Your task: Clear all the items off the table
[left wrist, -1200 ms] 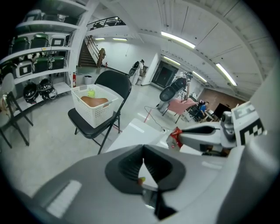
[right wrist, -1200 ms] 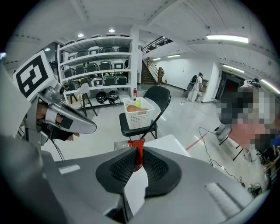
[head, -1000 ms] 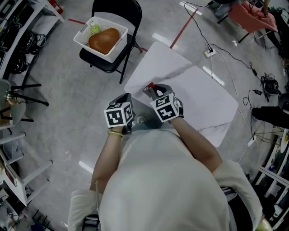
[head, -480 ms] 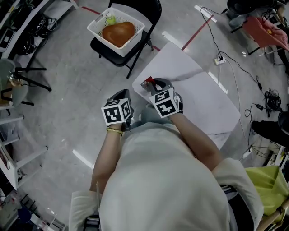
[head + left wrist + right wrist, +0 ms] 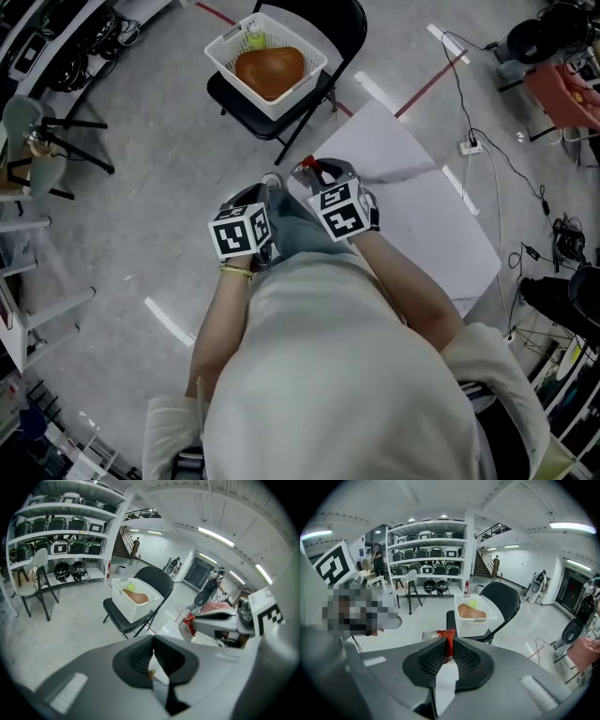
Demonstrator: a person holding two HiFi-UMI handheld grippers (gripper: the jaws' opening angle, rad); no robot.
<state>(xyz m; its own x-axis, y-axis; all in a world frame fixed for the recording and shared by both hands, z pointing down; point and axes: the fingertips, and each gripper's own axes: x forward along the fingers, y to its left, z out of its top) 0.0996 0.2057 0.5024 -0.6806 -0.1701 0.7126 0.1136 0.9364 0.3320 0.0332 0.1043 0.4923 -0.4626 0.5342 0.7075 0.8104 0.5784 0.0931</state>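
Packet — red and crumpled — is seen in the head view pinched at the tip of the right tongs, near the edge of the bench; the left tongs are held just beside them. Beyond, a basket is set on a chair. In the left gripper view the pads are seen pressed fully together. In the right gripper view the jaws are closed narrowly on the packet, with the basket ahead of them.
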